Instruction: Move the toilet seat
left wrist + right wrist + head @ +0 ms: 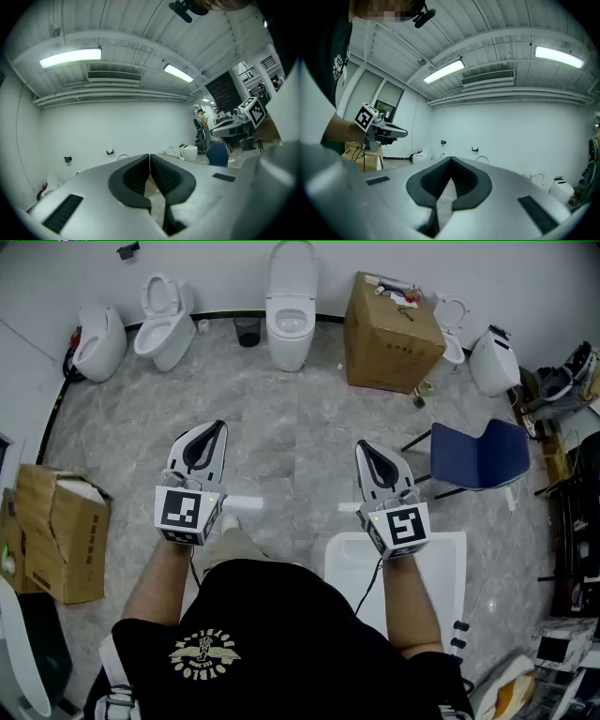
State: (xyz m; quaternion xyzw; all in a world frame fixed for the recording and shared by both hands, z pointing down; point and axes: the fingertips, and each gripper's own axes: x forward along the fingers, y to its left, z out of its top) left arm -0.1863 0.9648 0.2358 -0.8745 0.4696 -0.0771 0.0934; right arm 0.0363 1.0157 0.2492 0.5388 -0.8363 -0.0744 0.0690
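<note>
Several white toilets stand along the far wall. The middle toilet (290, 320) has its lid raised and its seat (291, 322) down. A second toilet (165, 319) to its left also has its lid up. My left gripper (219, 426) and right gripper (361, 445) are held side by side at waist height over the grey floor, pointing toward that wall and far from any toilet. In the left gripper view the left gripper (149, 160) is shut with nothing between its pads. The right gripper (451, 162) is likewise shut and empty.
A large cardboard box (389, 326) stands at the back right, with a blue chair (480, 456) in front of it. Another cardboard box (62, 529) sits at my left. A white flat fixture (446, 570) lies below my right arm. Cluttered shelves (570, 521) line the right side.
</note>
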